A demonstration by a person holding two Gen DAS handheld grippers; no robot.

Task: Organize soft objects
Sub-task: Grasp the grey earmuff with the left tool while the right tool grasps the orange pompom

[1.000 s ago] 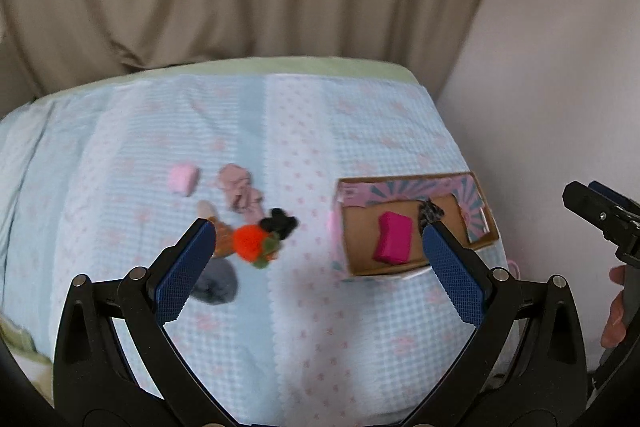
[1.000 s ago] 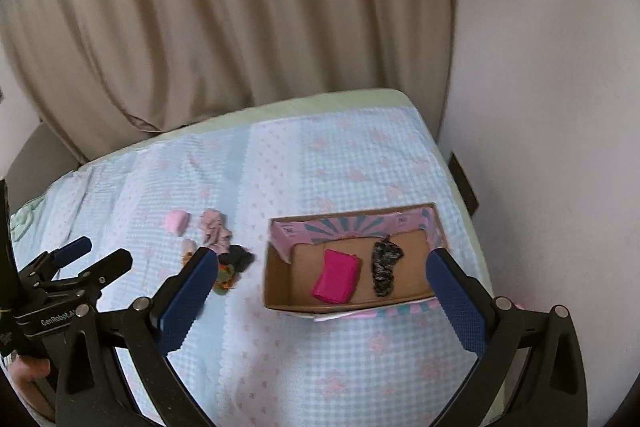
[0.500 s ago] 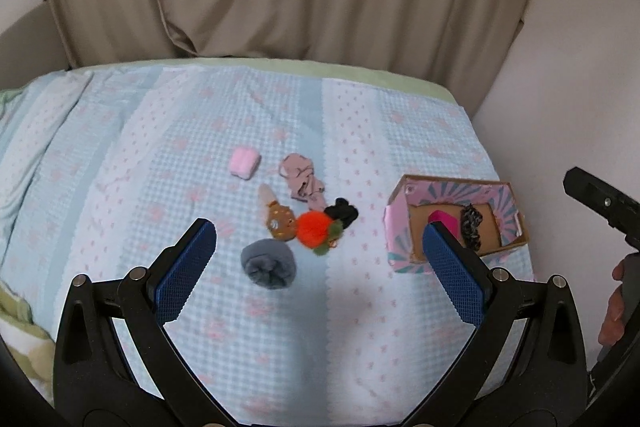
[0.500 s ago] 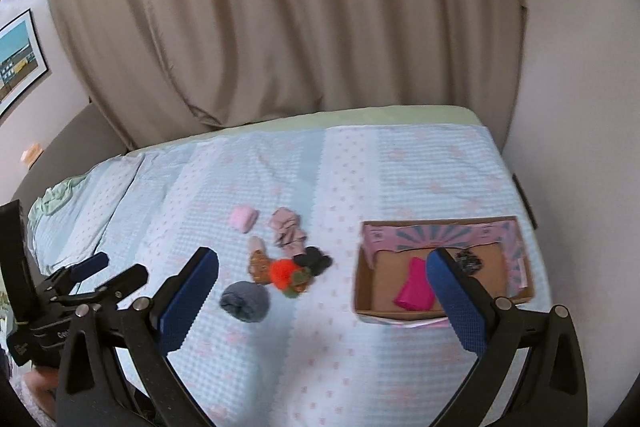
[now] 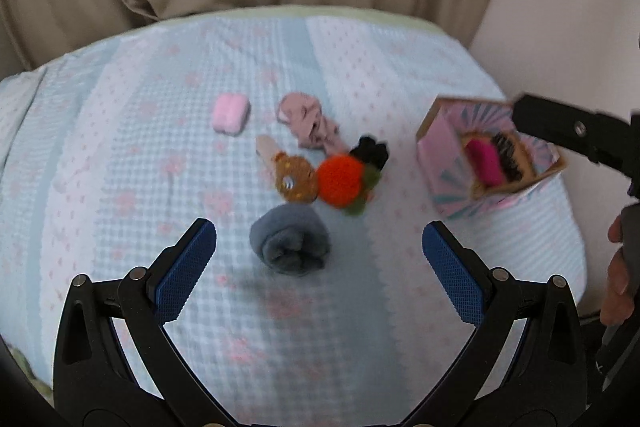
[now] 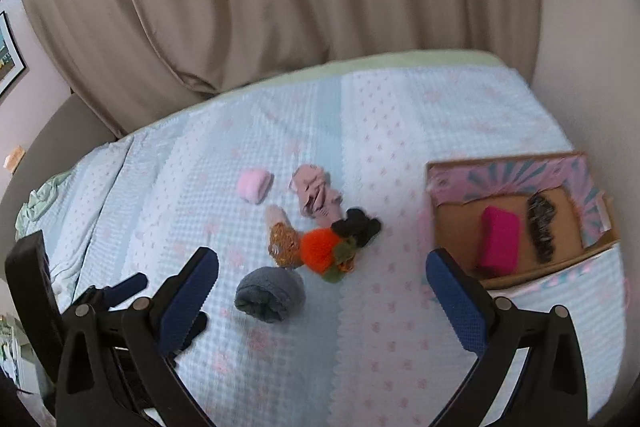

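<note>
On the left of the bed (image 5: 120, 131) we see a small pink pad (image 5: 230, 114) lying apart from the rest. Next come the crumpled pink cloth (image 5: 310, 121), the brown knitted toy (image 5: 292, 175) and the orange pom-pom (image 5: 341, 179), the last two touching, with a black soft piece (image 5: 370, 151) tucked just behind the pom-pom. In front of that cluster sits the rolled grey sock (image 5: 291, 243), nearest to us and roughly between the fingers of our left gripper (image 5: 318, 269). Its jaws stand wide open and hold nothing. Our right gripper (image 6: 322, 301) is likewise spread wide and empty, with the sock showing just inside its left finger. Far right is the cardboard box (image 6: 452, 183), already holding a magenta pad (image 6: 499, 243) and a dark patterned piece (image 6: 541, 227).

We judge the sock to be the next pick, and several things could go wrong. The roll may loosen or unroll if the jaws close on one edge only. The bedspread is soft, so pressing down could pinch the cover along with the sock and drag it. The toy and pom-pom lie near behind, and a reach too deep could push them or catch them too. Both views are blurred, so fine alignment is hard to judge.
</note>
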